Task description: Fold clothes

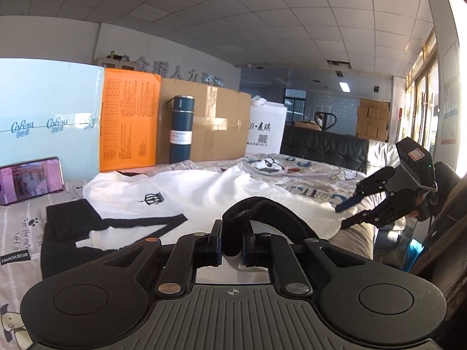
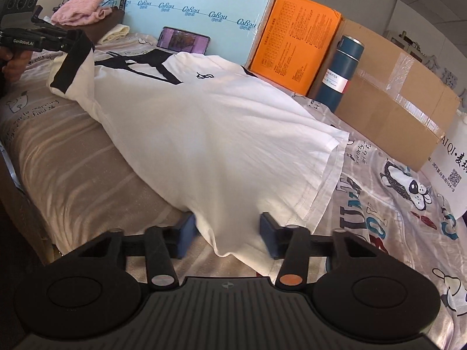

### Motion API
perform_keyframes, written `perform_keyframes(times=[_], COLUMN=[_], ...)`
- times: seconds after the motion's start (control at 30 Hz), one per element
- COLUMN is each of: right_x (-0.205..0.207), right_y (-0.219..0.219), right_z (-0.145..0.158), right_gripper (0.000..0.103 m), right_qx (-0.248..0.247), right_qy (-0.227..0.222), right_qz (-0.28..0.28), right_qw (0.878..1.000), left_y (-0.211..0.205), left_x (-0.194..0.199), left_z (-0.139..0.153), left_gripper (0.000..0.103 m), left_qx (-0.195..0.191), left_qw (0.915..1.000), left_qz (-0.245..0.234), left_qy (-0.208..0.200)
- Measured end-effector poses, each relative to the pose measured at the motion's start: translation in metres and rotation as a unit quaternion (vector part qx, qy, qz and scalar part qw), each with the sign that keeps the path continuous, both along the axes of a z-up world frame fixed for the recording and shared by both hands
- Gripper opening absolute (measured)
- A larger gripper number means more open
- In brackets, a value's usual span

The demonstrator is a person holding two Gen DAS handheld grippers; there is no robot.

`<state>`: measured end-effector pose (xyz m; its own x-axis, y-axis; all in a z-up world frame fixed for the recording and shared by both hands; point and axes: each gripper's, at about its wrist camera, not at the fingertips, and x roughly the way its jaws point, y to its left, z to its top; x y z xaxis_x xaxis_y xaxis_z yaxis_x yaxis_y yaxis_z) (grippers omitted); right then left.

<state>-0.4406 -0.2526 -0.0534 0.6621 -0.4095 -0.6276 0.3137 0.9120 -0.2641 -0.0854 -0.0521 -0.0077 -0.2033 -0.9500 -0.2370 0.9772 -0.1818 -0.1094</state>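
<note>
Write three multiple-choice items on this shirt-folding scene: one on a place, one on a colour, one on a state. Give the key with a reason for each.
1. Where does the blue flask stand?
A. Between the orange box and the brown carton
B. On the white shirt
C. Beside the phone

2. What colour is the sleeve cuff of the shirt?
A. Red
B. Black
C. Green

3. How is the left gripper?
A. Wide open over the bedsheet
B. Shut on the black cuff
C. Shut on the flask

Key: 1 A, the flask stands in front of where the two boxes meet. 2 B, the band at the sleeve's end is black. 3 B, the cuff is pinched between its pads.
</note>
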Motion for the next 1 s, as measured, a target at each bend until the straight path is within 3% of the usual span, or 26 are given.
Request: perform_keyframes(times=[0.03,0.17,0.33,0.53,0.6,0.67,0.73,0.8,0.93,1.0], right_x=[0.000,0.002,0.018,0.053,0.060,0.064,0.065,0.062,0.050,0.042], right_y=[-0.003,-0.015,-0.042,-0.086,-0.097,-0.107,-0.117,-0.127,-0.140,-0.141], right_z=[0.002,0.018,0.038,0.032,0.027,0.022,0.017,0.011,0.005,0.007], right_gripper=[0.017,0.008,0.006,0.006,0.007,0.011,0.027,0.035,0.045,0.050], right_qx=[0.004,0.002,-0.014,0.010,0.020,0.030,0.037,0.041,0.041,0.041], right_qy=[0.002,-0.026,-0.055,-0.032,-0.027,-0.024,-0.023,-0.024,-0.038,-0.066], right_qz=[0.005,0.017,0.031,0.043,0.037,0.025,0.006,-0.024,-0.087,-0.113], right_qw=[1.000,1.000,0.998,0.999,0.999,0.999,0.999,0.999,0.995,0.991], left_y=[-0.002,-0.012,-0.040,-0.080,-0.091,-0.099,-0.103,-0.106,-0.101,-0.094], left_x=[0.001,0.010,0.022,0.040,0.048,0.058,0.066,0.076,0.092,0.095], left_z=[0.001,0.006,0.015,0.013,0.008,0.001,-0.005,-0.011,-0.011,-0.005], left_gripper=[0.011,0.011,0.011,0.011,0.016,0.018,0.026,0.033,0.040,0.053], left_qx=[-0.006,-0.019,-0.009,0.044,0.068,0.093,0.111,0.127,0.132,0.121], left_qw=[1.0000,0.9991,0.9977,0.9952,0.9932,0.9900,0.9857,0.9781,0.9691,0.9705], left_qz=[0.005,0.037,0.064,0.071,0.078,0.093,0.117,0.157,0.204,0.207], left_qy=[0.004,0.009,-0.022,-0.051,-0.052,-0.051,-0.049,-0.050,-0.040,-0.026])
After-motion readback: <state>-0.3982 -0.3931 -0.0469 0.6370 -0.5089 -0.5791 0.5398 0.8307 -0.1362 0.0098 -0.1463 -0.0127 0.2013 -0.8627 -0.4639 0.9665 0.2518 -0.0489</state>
